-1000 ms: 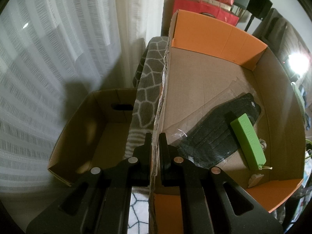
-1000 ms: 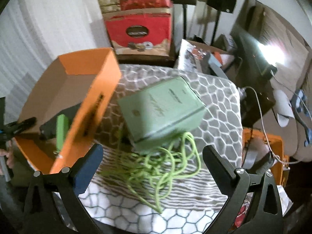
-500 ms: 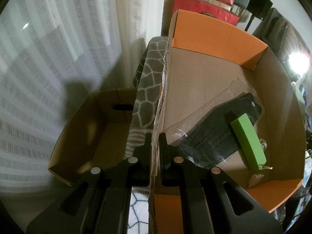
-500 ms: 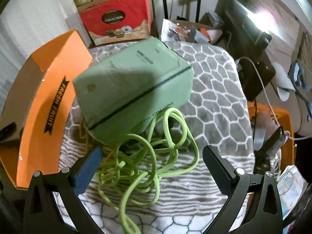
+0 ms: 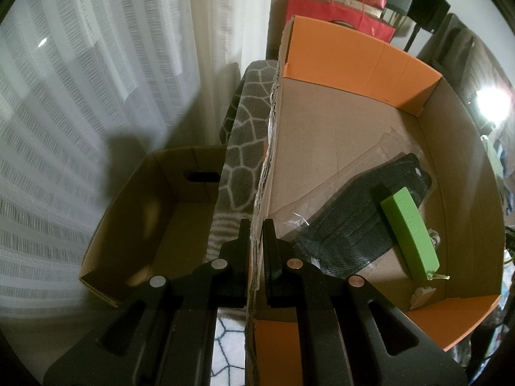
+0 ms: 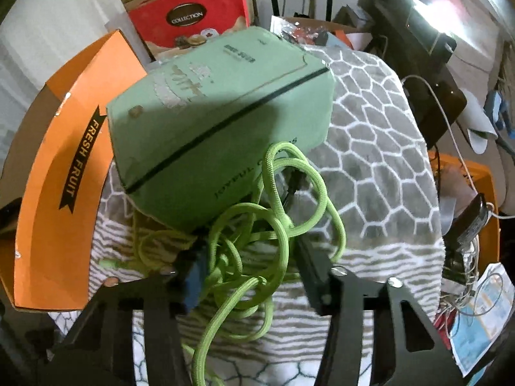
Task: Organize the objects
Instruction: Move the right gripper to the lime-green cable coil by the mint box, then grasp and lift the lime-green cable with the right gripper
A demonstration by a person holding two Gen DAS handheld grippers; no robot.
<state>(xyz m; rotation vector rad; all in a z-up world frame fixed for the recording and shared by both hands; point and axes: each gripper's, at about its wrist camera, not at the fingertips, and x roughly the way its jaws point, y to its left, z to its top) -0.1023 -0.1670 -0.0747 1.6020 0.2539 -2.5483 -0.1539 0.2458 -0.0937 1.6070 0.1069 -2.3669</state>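
We see the left gripper [image 5: 256, 225] pinched narrow on the torn side wall of the orange cardboard box [image 5: 360, 54], one finger inside that wall and one outside. On the box floor, toward its near right corner, a green power bank [image 5: 410, 231] rests partly on a black mesh pouch [image 5: 357, 222] in a clear wrapper. A small pale item lies at the near right corner; we cannot tell what it is. Beyond the gripped wall a strip of grey patterned blanket [image 5: 244, 160] shows, and past its edge stands a plain brown carton [image 5: 135, 212] against a white curtain [image 5: 80, 96].

The right gripper [image 6: 248, 251] has just been closing; its jaws stand at a middling width around a tangle of lime-green cord [image 6: 273, 218], loops passing between the fingers. We cannot tell whether the pads press the cord. The cord lies on the blanket [image 6: 370, 160], against the near lower edge of a pale green box [image 6: 219, 112], which sits tilted just beside the orange box [image 6: 64, 193] lettered "FRESH FRUIT".
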